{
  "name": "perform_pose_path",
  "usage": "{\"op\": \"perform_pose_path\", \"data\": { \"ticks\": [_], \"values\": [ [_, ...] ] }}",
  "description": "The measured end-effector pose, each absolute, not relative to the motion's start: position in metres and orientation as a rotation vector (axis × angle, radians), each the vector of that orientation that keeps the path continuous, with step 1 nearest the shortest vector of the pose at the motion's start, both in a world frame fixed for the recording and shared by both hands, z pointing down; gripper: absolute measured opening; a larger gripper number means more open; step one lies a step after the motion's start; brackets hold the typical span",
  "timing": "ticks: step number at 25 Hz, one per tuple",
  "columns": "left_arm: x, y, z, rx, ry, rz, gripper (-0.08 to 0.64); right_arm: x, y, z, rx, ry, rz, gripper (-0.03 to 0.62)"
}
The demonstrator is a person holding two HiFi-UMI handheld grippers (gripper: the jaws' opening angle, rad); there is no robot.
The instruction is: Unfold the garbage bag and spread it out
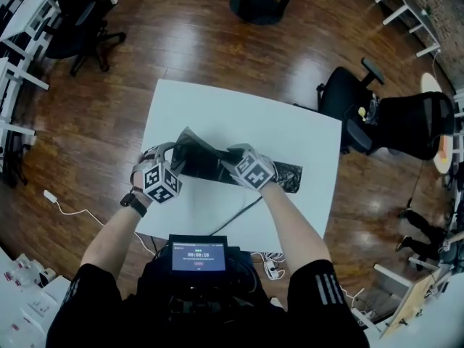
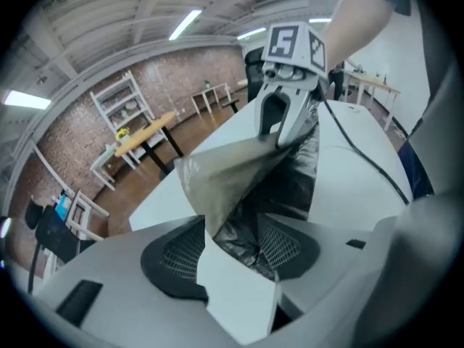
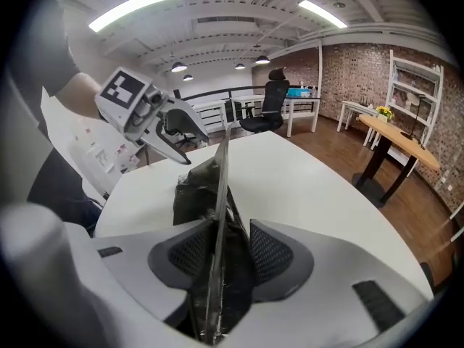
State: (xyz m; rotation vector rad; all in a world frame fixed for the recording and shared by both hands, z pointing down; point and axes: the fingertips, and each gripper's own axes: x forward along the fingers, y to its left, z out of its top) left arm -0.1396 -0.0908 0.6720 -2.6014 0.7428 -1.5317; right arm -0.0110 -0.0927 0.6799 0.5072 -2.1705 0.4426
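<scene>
Garbage bag (image 1: 205, 159) mid-unfold, partly lifted off the table (image 1: 217, 107).
Left gripper (image 1: 169, 158) nearly closed, pinching a thin layer; right gripper (image 1: 238, 159) clamped on a thicker fold. Best approach: pull apart evenly and gently so neither pinch slips.

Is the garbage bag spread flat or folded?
Mostly folded: the garbage bag is a narrow crumpled strip on the table, pinched by the left gripper and right gripper.
</scene>
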Motion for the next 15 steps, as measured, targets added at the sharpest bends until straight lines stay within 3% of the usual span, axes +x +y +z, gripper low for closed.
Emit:
{"op": "perform_pose_path", "data": {
  "ticks": [2, 8, 15],
  "values": [
    [-0.114, -0.07, 0.658, -2.617, 0.612, -1.454, 0.231, -0.01, -0.09, 0.682, 0.502, -2.163, 0.431, 0.174],
    [-0.046, -0.017, 0.695, -2.651, 0.241, -1.469, 0.21, -0.013, -0.091, 0.682, 0.485, -2.165, 0.415, 0.075],
    [-0.051, -0.009, 0.748, -2.688, 0.134, -1.691, 0.212, -0.014, -0.104, 0.674, 0.518, -2.167, 0.376, 0.02]
  ]
}}
